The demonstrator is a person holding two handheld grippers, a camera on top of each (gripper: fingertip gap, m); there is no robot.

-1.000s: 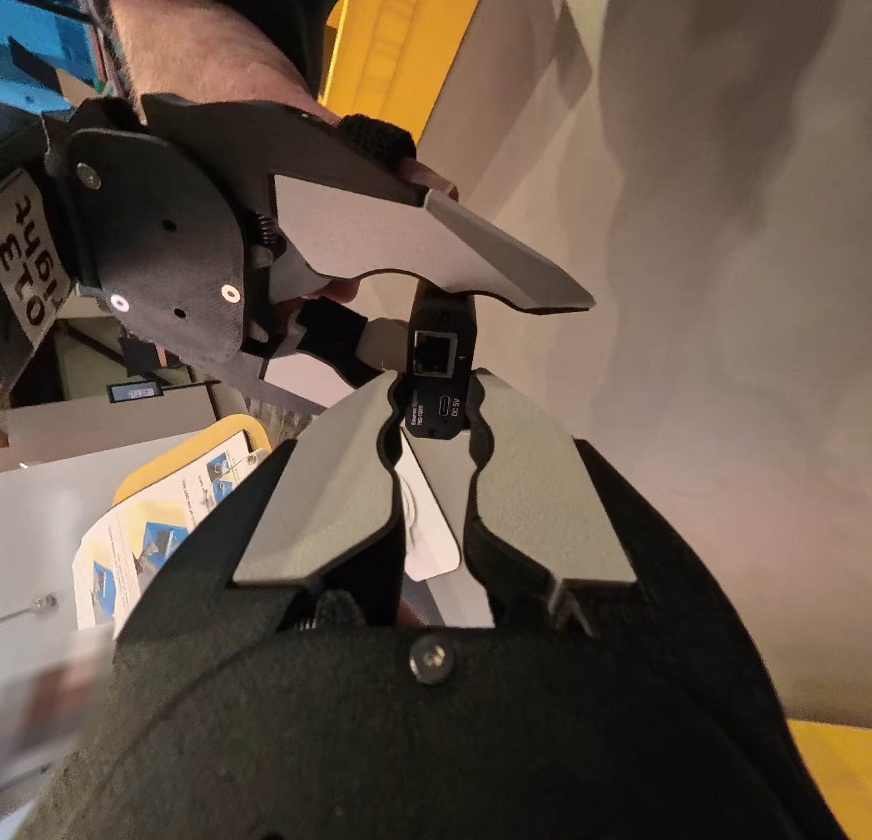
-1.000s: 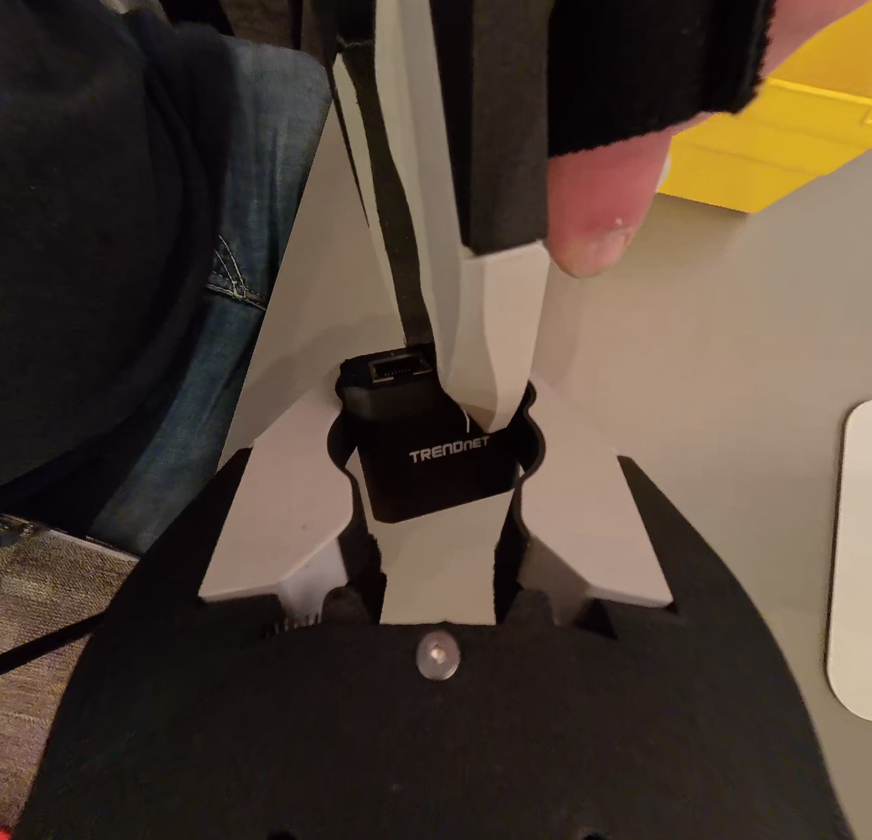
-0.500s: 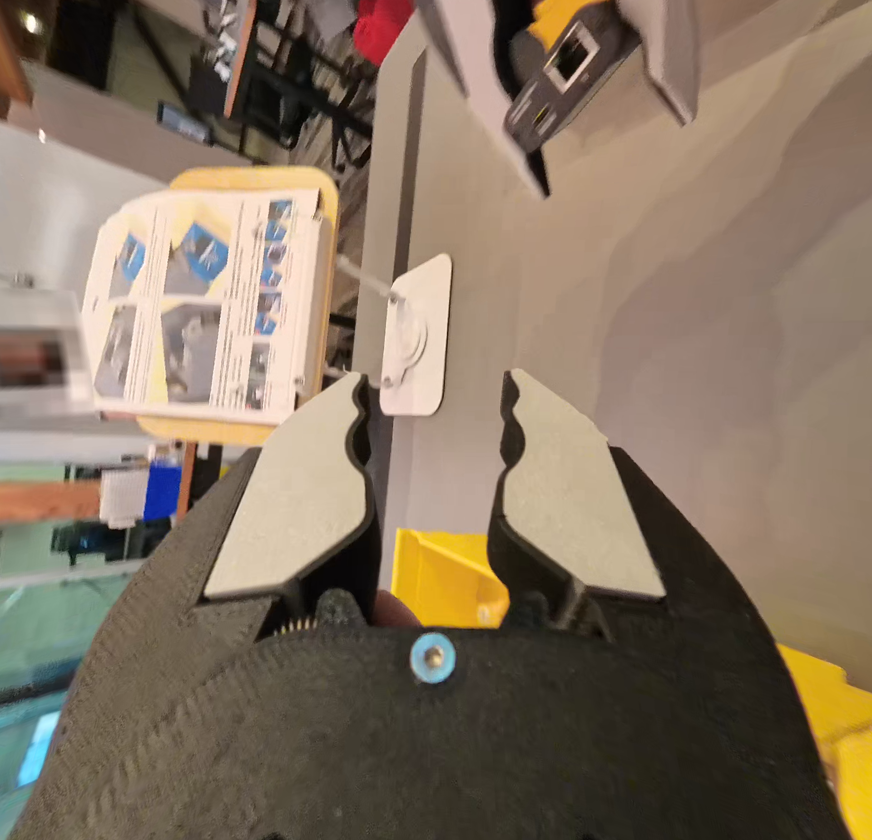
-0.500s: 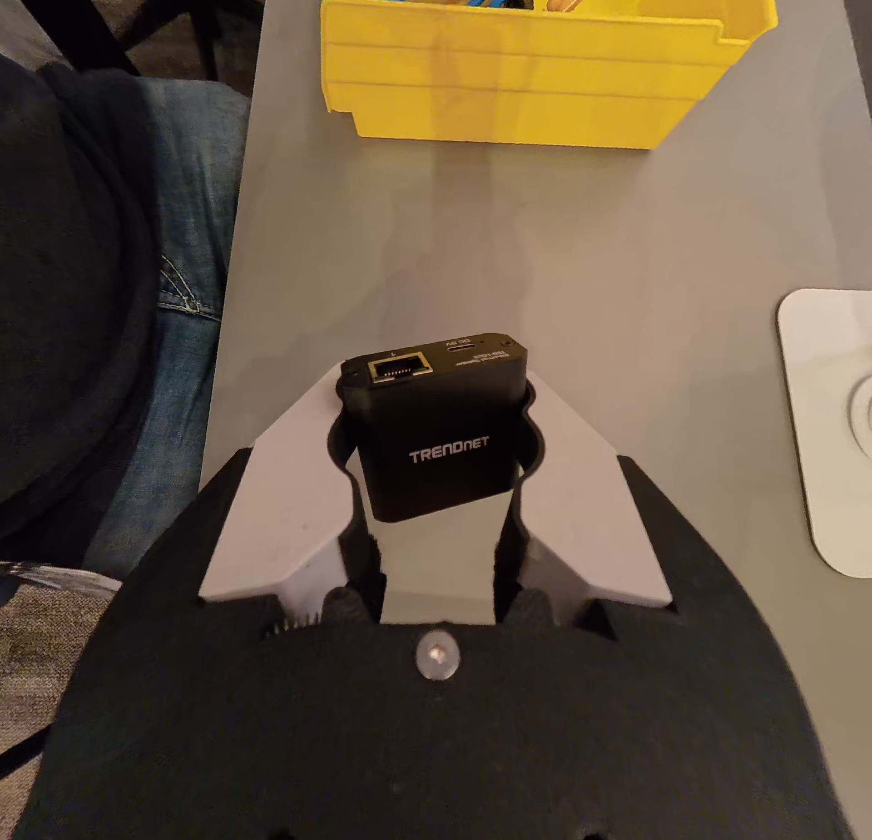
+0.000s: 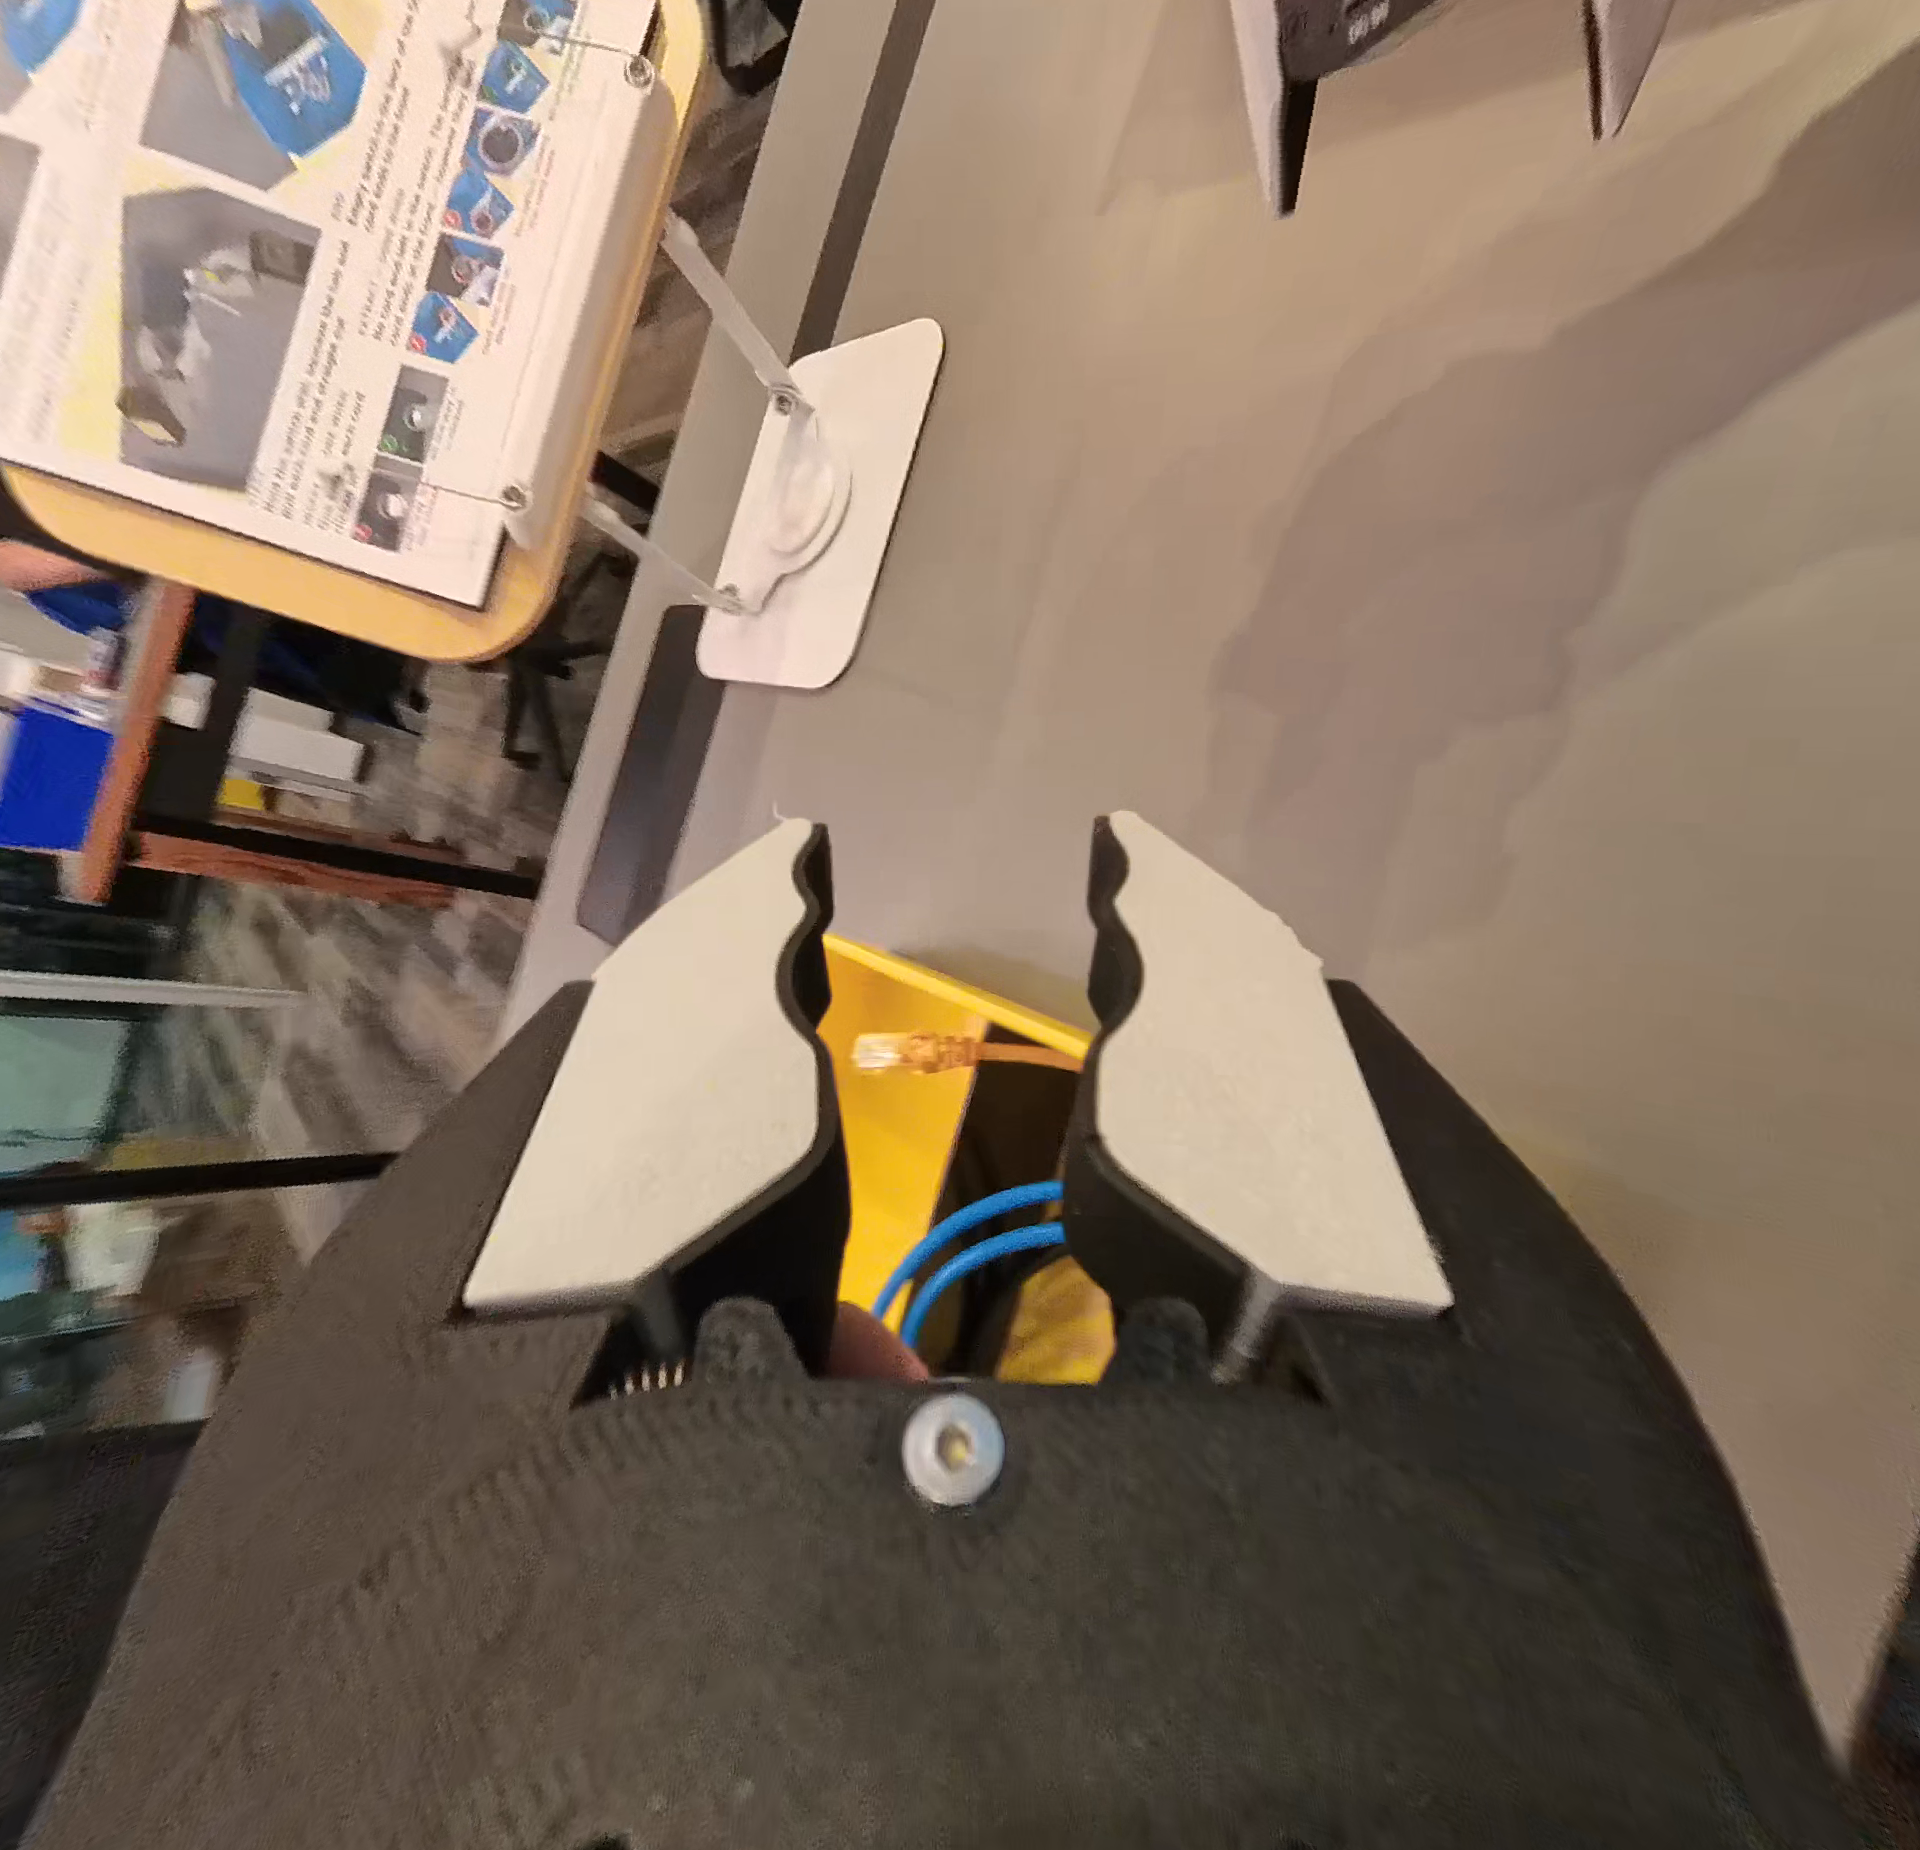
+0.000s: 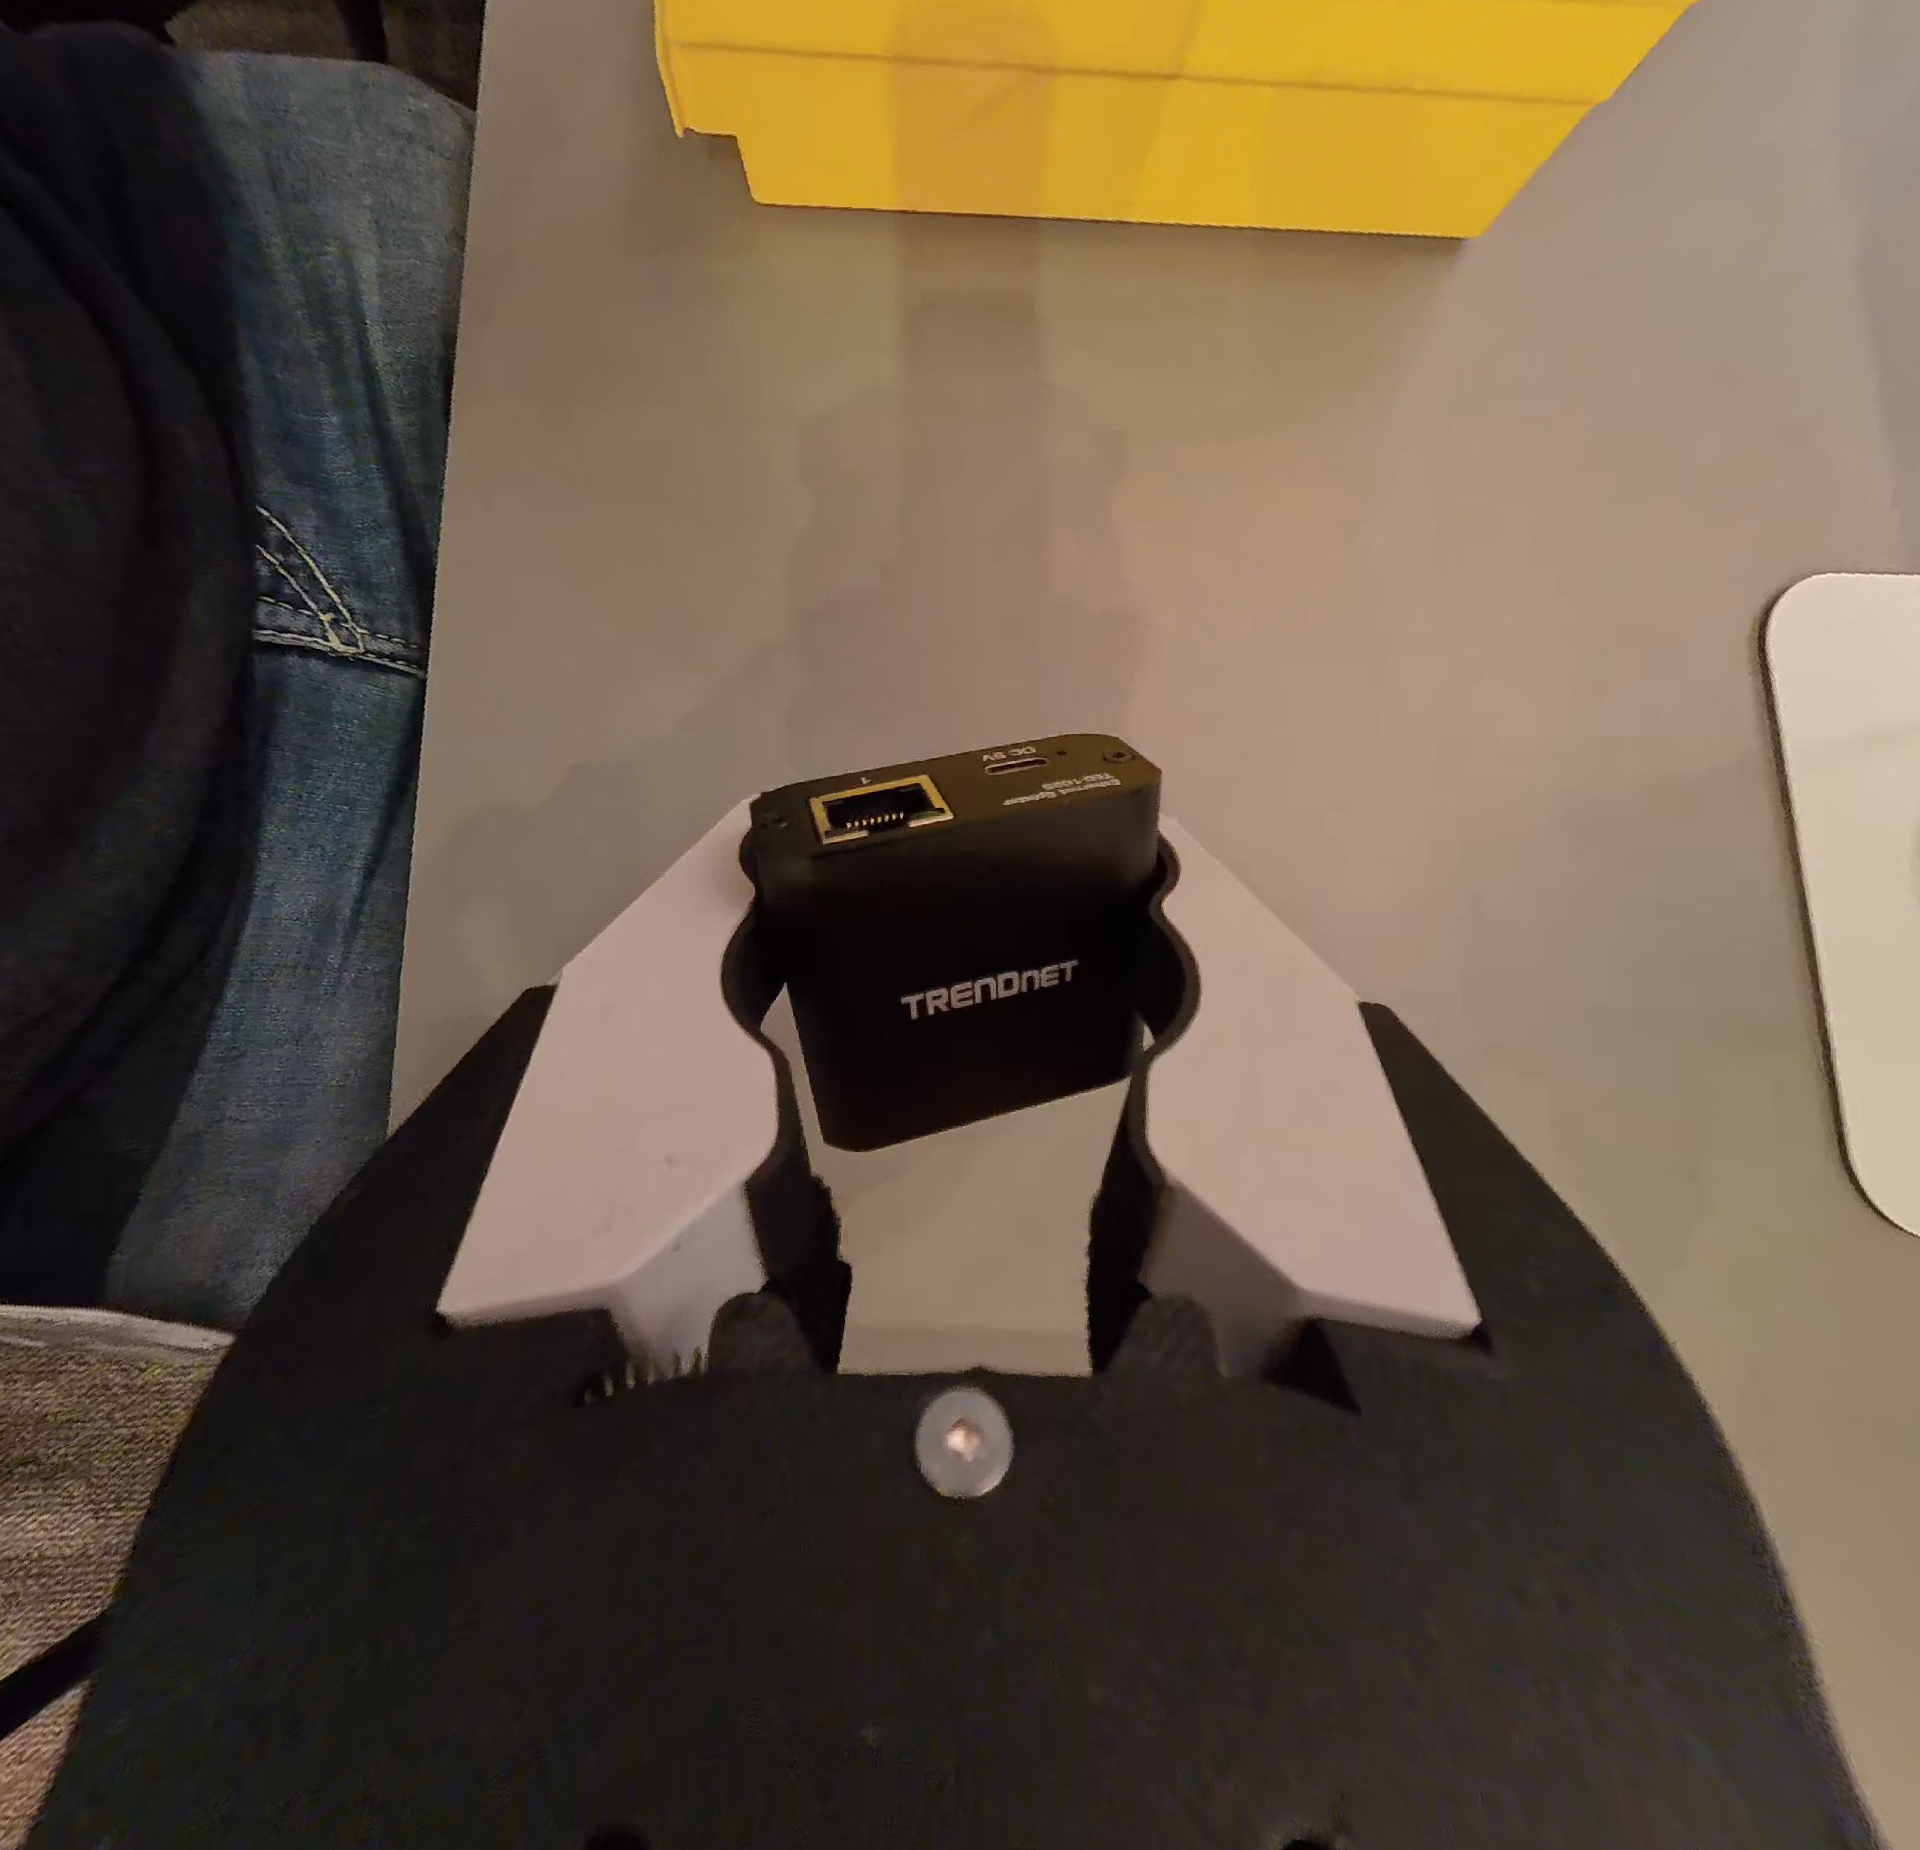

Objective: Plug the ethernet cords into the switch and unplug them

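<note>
My right gripper (image 6: 961, 834) is shut on a small black switch (image 6: 966, 979) and holds it above the grey table (image 6: 1299, 512), its empty ethernet port facing the yellow bin (image 6: 1143, 86). The switch also shows at the top right of the left wrist view (image 5: 1371, 3), between the right gripper's fingers. My left gripper (image 5: 961, 844) is open and empty over the yellow bin (image 5: 894, 1125). In the bin, an orange cord's clear plug (image 5: 904, 1052) lies between my fingers, and blue cords (image 5: 966, 1239) loop below it.
A white stand base (image 5: 821, 501) sits near the table's edge and carries a tilted board with a printed sheet (image 5: 260, 221); the base also shows in the right wrist view (image 6: 1849, 865). A person's leg in jeans (image 6: 291, 553) is beside the table's left edge.
My left gripper has drawn away from the switch, opened wider and swung over the yellow bin. My right gripper keeps the switch and has moved nearer the bin.
</note>
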